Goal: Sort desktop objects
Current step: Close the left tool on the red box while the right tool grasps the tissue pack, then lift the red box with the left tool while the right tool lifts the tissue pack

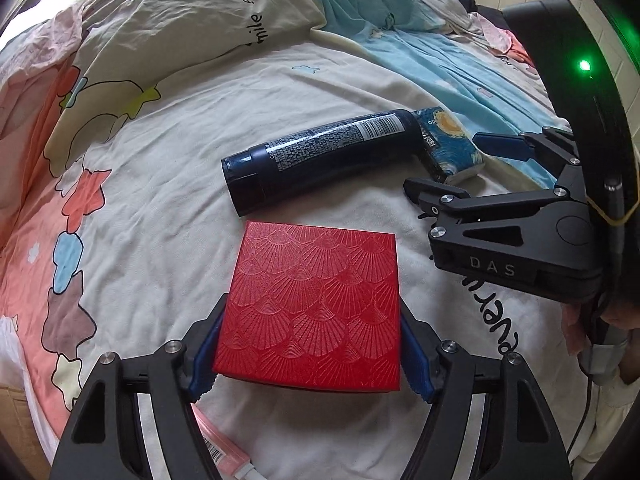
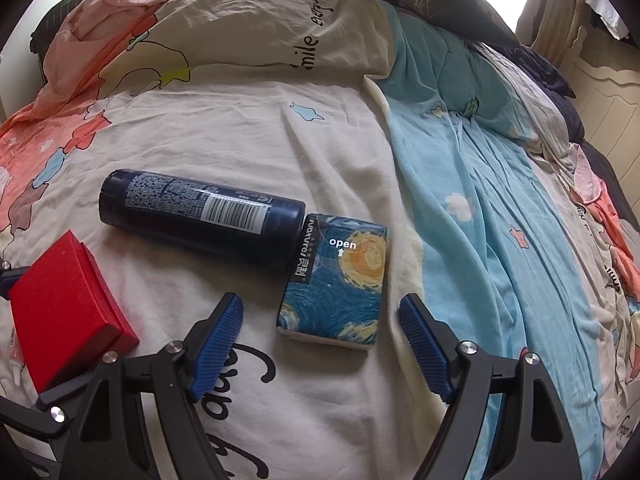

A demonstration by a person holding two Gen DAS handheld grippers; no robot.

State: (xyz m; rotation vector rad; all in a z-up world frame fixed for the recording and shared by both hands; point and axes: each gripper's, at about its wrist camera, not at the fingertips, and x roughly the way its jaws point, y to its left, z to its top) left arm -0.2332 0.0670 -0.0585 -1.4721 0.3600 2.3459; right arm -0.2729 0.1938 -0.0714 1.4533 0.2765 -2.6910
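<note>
We have the flat square red box with the embossed fan pattern (image 1: 310, 308) clamped between the blue ribbed pads of the left gripper (image 1: 310, 354), one pad on each side wall, near the box's close end. In the right wrist view the box looks tilted, its near end raised off the printed cotton bedspread (image 1: 168, 184), so we judge it is in mid-carry. Because we grip it so near one end, the far end can sag or swing; we should keep the wrist level and move slowly, and set it down flat before we let go.

The right gripper (image 2: 322, 344) hangs with its fingers wide apart and nothing between them, just short of the blue tissue pack printed with a swirling starry-night picture (image 2: 334, 284), which lies near the middle of the bedspread. The dark navy cylindrical bottle with a barcode label (image 2: 200, 216) lies on its side, its end touching the pack's corner. Closing on the pack may nudge the bottle into a roll, so we should come in square across the pack's long sides.
</note>
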